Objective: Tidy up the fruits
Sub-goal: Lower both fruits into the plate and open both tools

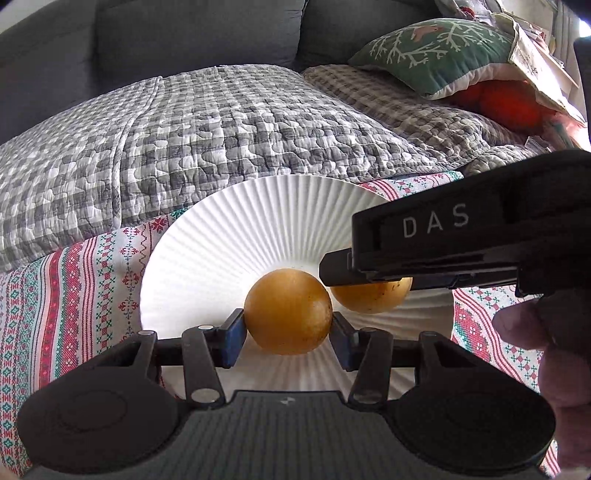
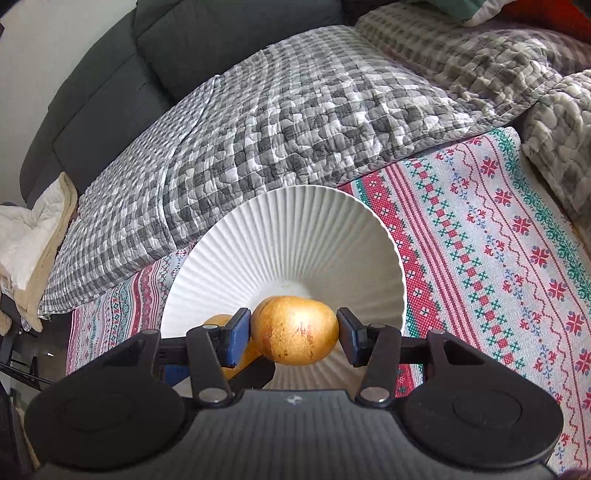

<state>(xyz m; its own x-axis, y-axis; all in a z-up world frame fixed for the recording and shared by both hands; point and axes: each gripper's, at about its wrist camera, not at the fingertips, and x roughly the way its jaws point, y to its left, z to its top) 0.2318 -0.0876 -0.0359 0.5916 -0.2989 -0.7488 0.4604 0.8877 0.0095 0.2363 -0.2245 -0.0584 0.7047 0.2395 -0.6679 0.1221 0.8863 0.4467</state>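
Observation:
My left gripper (image 1: 289, 325) is shut on a round golden-brown fruit (image 1: 288, 312), held just over the near part of a white ribbed plate (image 1: 236, 229). My right gripper (image 2: 294, 330) is shut on a second golden fruit (image 2: 295, 330) with reddish streaks, over the same plate (image 2: 295, 229). In the left wrist view the right gripper's black body, marked DAS, reaches in from the right, with its fruit (image 1: 369, 299) partly hidden under it. In the right wrist view the left gripper's fruit (image 2: 221, 321) peeks out at lower left behind my blue pad.
The plate rests on a red, green and white patterned cloth (image 2: 480, 229). Behind it lies a grey checked quilt (image 1: 221, 122) against a dark sofa back (image 1: 184, 29). A green cushion (image 1: 436, 48) and an orange one (image 1: 506, 99) sit at far right. A hand (image 1: 554, 350) shows at lower right.

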